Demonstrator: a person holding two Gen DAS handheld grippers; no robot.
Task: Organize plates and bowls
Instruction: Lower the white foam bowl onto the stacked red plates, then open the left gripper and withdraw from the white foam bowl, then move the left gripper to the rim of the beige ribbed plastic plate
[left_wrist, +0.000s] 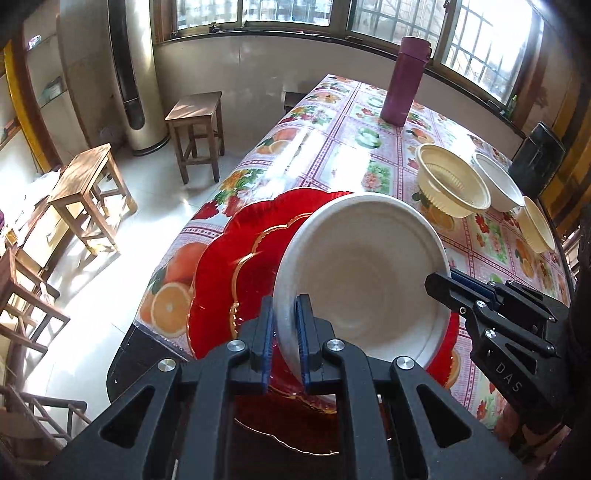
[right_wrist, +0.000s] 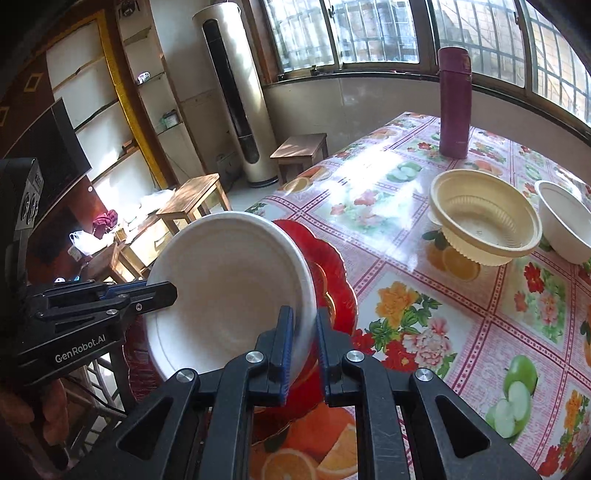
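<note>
Left gripper (left_wrist: 285, 332) first: from its own camera I see the two blue-padded fingers clamped on the near rim of the white bowl (left_wrist: 364, 273), which is tilted up on edge so its hollow faces me. Right behind and beneath that bowl sits the red plate (left_wrist: 236, 266) with its gold scalloped trim, resting on the near end of the table (left_wrist: 332, 155) and hanging a little over the edge. Off to the left on the floor I can see wooden stools (left_wrist: 195, 129) and a tall standing air conditioner (left_wrist: 136, 74). Moving right across the flowered tablecloth, a purple flask (left_wrist: 404, 81) stands upright at the far end, and nearer me a ribbed cream bowl (left_wrist: 452, 181), a second white bowl (left_wrist: 498, 181) and another cream bowl (left_wrist: 537, 225) form a row toward the right edge; whether they touch I cannot tell. My right gripper (right_wrist: 303, 347) is likewise shut tight on the opposite rim of the same white bowl (right_wrist: 229, 291), seen from its camera with the red plate (right_wrist: 332, 258) showing behind it, so both grippers share the one bowl just above the plate, and I cannot tell whether the bowl touches it
</note>
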